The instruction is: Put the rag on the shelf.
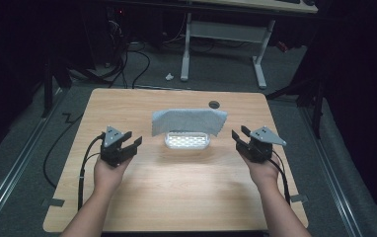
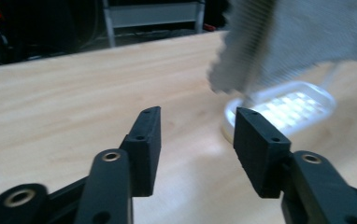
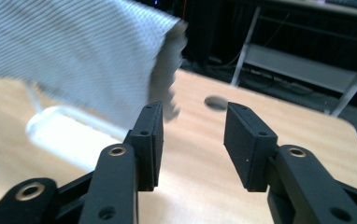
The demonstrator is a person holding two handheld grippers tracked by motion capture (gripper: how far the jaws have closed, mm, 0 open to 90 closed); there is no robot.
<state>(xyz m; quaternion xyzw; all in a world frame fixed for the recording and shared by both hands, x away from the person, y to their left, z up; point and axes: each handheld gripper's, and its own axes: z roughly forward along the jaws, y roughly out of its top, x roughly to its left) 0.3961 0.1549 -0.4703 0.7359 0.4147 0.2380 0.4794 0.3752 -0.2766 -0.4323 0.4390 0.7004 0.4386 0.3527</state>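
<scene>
A light wooden bench (image 1: 176,197) is standing on grey floor (image 1: 23,163), a round hole (image 1: 214,104) showing near its far edge. Beyond it a white-legged desk (image 1: 226,34) is standing in the dark. Black cables (image 1: 127,64) are trailing across the far left floor. A small white scrap (image 1: 169,77), perhaps paper, is lying there.
</scene>
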